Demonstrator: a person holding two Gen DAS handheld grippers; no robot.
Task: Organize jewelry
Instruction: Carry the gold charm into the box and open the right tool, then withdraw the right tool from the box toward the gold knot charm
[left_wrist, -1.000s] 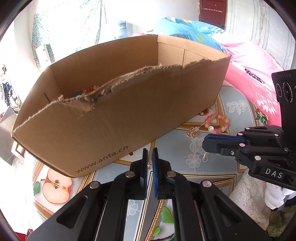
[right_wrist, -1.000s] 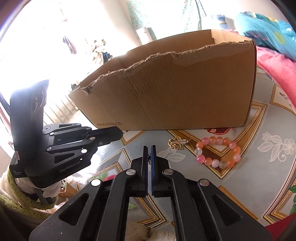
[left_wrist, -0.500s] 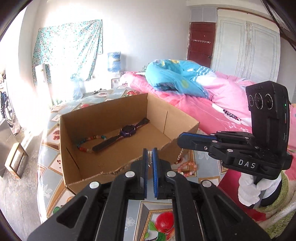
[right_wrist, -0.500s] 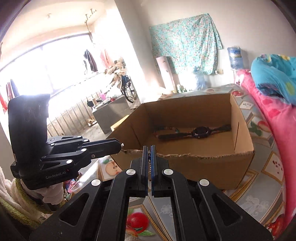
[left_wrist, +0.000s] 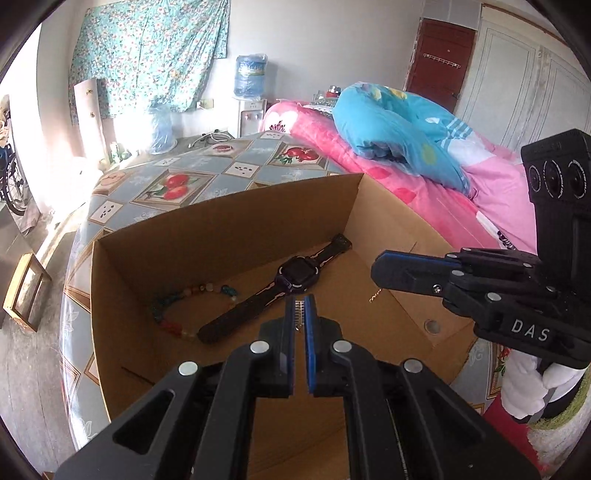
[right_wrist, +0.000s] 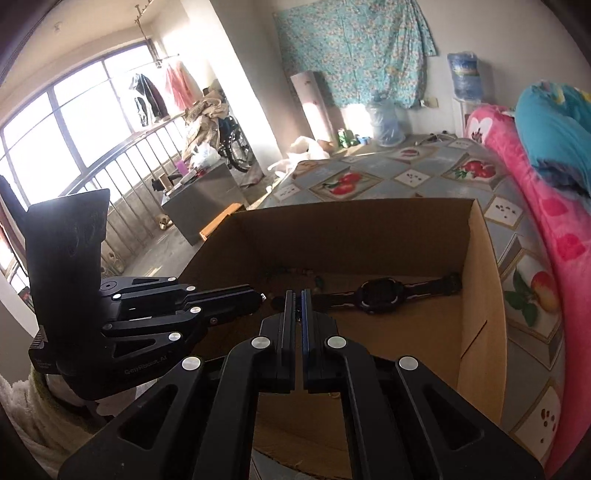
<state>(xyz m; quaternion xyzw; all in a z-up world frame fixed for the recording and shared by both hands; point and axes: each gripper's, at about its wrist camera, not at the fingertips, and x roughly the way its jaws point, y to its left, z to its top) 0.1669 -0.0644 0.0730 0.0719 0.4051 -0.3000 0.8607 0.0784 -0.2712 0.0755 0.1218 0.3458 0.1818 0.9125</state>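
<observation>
Left gripper (left_wrist: 300, 308): black fingers with blue pads, clenched on a thin gold chain (left_wrist: 298, 314); small metal links show in the slit between the pads. Right gripper (right_wrist: 297, 301): also clamped, a dark speck of link in its slit. In the left wrist view a short gold tail (left_wrist: 375, 296) dangles under the right gripper's tip. The span between the two tips is too fine to see, so I judge it one chain pinched at both ends.

Key relation: both tips hang above the open brown cardboard box (left_wrist: 221, 236), and the chain's long axis runs tip to tip, left-near to right-far. The floor lies straight below the fingers. Bare cardboard sits right of the black wristwatch (left_wrist: 297, 275), closer to the right gripper, so lowering and releasing there looks cleanest.

The watch is a matte rubbery strap lying flat on a diagonal, near-left to far-right. Left of it lies a beaded bracelet (left_wrist: 173, 321), a loop of round glossy beads in mixed colours. The box has smooth corrugated walls.

Beyond: glossy fruit-print tablecloth (left_wrist: 173, 184), soft pink blanket (left_wrist: 332, 136).
</observation>
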